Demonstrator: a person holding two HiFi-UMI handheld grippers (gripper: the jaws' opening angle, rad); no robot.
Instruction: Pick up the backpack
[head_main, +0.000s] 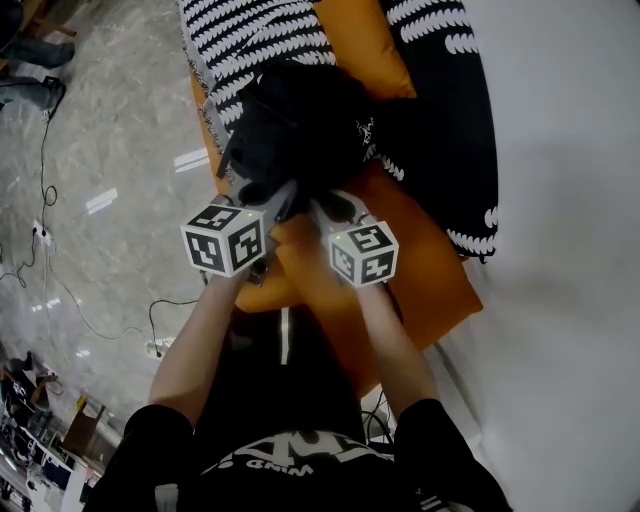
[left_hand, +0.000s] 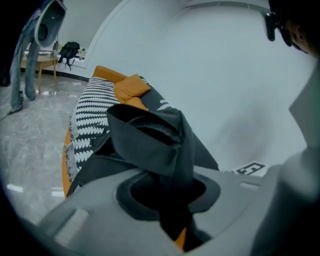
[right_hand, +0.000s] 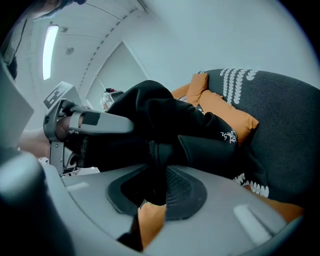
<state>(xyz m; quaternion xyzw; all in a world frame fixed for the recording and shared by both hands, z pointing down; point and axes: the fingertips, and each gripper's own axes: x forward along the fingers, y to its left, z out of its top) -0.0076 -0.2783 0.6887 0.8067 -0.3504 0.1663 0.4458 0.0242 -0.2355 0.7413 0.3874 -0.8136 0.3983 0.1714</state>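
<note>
A black backpack lies on an orange sofa, partly over a patterned throw. Both grippers reach its near edge side by side. My left gripper is shut on a black strap of the backpack, which runs down between its pads. My right gripper is shut on a fold of the backpack's black fabric next to a small white logo; the fabric passes between its pads. The left gripper's grey body shows at the left of the right gripper view.
A black-and-white patterned throw and a dark patterned cushion cover the sofa's far part. Orange cushions lie behind the backpack. A white wall is at the right. Cables trail over the marble floor at the left.
</note>
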